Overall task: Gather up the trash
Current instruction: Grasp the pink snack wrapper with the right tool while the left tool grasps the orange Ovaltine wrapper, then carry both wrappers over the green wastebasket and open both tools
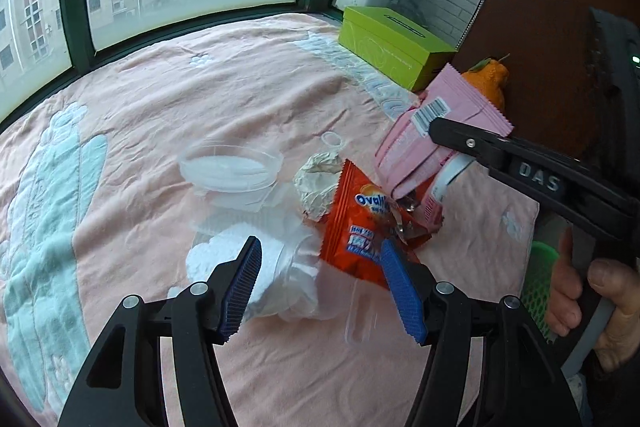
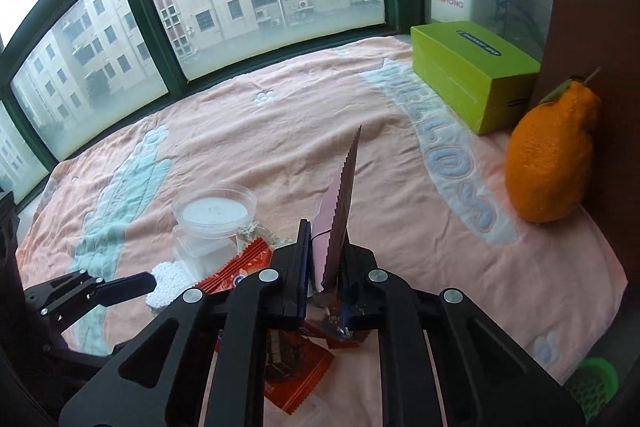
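Observation:
A pile of trash lies on the pink towel (image 1: 248, 75): an orange Ovaltine wrapper (image 1: 360, 227), crumpled foil (image 1: 318, 183), a clear plastic cup (image 1: 230, 167) and white foam netting (image 1: 276, 279). My left gripper (image 1: 320, 283) is open, its blue pads either side of the foam netting and the wrapper's edge. My right gripper (image 2: 326, 263) is shut on a pink wrapper (image 2: 340, 203), held edge-on above the pile. The pink wrapper also shows in the left wrist view (image 1: 436, 131), lifted over the orange wrapper. The cup (image 2: 214, 213) and orange wrapper (image 2: 244, 267) show in the right wrist view too.
A green tissue box (image 1: 394, 45) stands at the far right by the window. An orange citrus fruit (image 2: 550, 163) sits next to a brown panel (image 1: 540, 27). A green mesh object (image 2: 594, 387) is at the towel's near right edge. Windows border the far side.

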A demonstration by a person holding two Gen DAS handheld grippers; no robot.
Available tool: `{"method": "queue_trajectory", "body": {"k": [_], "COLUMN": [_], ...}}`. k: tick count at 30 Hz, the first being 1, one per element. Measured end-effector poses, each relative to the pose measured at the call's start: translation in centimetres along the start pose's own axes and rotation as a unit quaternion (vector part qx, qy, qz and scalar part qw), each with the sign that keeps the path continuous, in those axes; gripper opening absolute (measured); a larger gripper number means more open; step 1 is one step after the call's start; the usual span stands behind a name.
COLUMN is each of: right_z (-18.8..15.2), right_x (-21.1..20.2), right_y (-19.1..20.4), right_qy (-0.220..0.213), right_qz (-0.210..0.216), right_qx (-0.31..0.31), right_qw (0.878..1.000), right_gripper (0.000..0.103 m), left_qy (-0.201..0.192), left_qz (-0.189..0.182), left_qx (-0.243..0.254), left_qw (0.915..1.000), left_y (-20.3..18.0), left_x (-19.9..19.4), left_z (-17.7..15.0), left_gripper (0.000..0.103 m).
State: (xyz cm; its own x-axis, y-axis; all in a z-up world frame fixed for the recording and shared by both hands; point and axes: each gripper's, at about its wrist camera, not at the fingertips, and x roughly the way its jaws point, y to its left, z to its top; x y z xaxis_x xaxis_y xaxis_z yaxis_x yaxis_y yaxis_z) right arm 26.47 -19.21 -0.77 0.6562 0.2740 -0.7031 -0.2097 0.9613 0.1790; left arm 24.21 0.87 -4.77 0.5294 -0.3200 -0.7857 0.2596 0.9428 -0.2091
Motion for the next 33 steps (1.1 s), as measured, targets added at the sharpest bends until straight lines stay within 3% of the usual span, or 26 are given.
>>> {"method": "queue_trajectory", "body": {"k": [11,19,27,33], "right_z": [-3.2,-7.1,-11.5,-14.8], "right_x": [-8.5,-12.1,-14.3,-15.9], "right_y": [-4.4,-6.3,-8.2,-11.0], "right_qy": [-0.059,-0.062,-0.052,-0.037], "right_qz": [-0.022,-0.054,-0.095,-0.127], "right_qx": [0.038,0.051,0.063,0.092], "right_qw": [0.997,0.995,0.992,0.987], "right_gripper": [0.012,0.012,0.012,0.012], "left_qy": [0.032,0.046,0.021,-0.011], "left_qz": [0.001,0.005,-0.007,-0.016], "left_qx": [0.066,0.072,0.061,0.063], "left_qw": [0.9973,0.9963,0.9979,0.9978], "left_y": [-2.2,-2.2,-3.2,-4.9], "left_x": [4.3,5.4,2.6,-0.8], "left_z": [1.9,1.4,0.8,0.6], "left_gripper": [0.057,0.032,0.014,0.011]}}
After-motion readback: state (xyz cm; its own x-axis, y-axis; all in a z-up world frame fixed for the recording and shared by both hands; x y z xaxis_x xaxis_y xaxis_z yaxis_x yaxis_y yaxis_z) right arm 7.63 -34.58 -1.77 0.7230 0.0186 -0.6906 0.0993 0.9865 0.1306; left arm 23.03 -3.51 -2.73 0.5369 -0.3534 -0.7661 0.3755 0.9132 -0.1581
